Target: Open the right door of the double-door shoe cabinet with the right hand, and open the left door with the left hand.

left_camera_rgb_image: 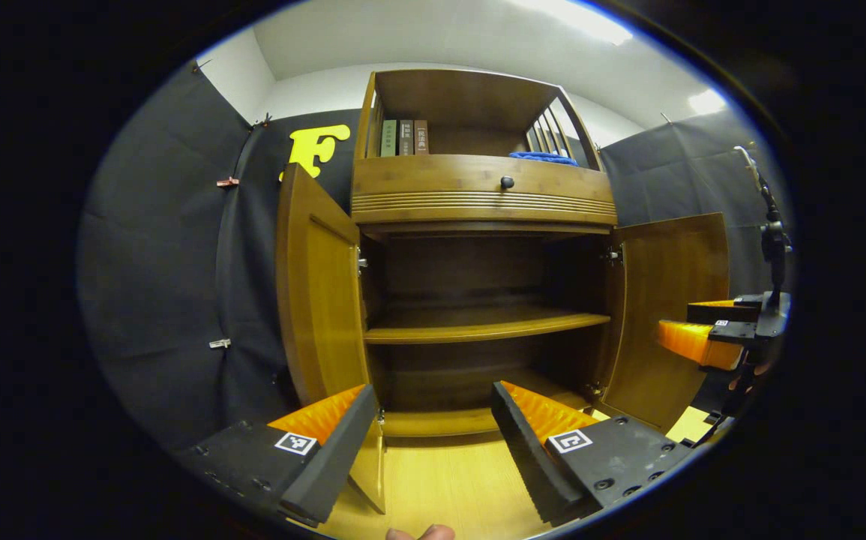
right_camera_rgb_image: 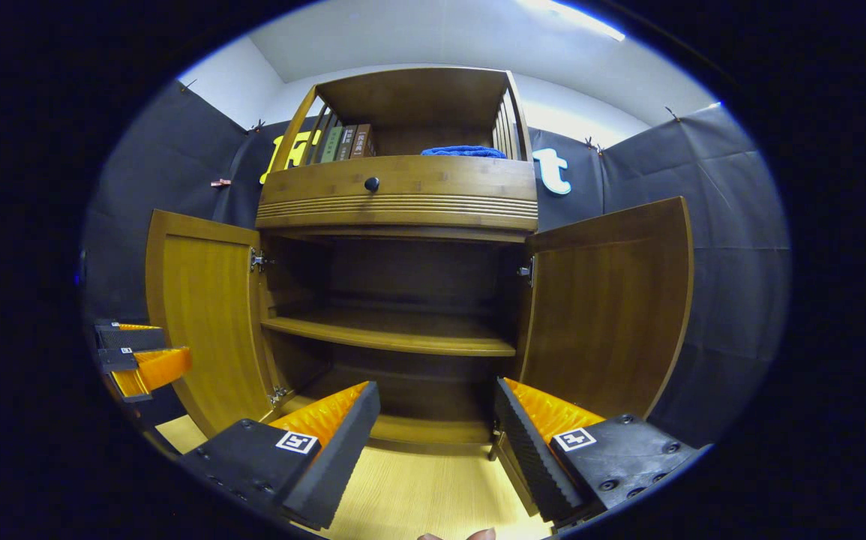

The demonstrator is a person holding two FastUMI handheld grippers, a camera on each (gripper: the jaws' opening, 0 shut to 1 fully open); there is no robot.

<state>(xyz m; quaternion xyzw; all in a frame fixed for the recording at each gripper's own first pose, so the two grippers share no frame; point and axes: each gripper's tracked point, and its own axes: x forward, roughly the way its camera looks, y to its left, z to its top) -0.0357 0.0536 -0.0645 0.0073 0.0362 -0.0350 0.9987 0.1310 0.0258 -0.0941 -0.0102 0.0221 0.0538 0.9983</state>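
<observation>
Cabinet [left_camera_rgb_image: 481, 195]: straight ahead in both views, both doors swung wide.
Left door [left_camera_rgb_image: 320, 292]: open, just beside the left gripper [left_camera_rgb_image: 433, 442].
Right door [right_camera_rgb_image: 609, 307]: open, near the right gripper [right_camera_rgb_image: 436, 442].
Fingers: spread on both, holding nothing.
Inner shelf [right_camera_rgb_image: 395, 337]: seems bare, though dim.
</observation>
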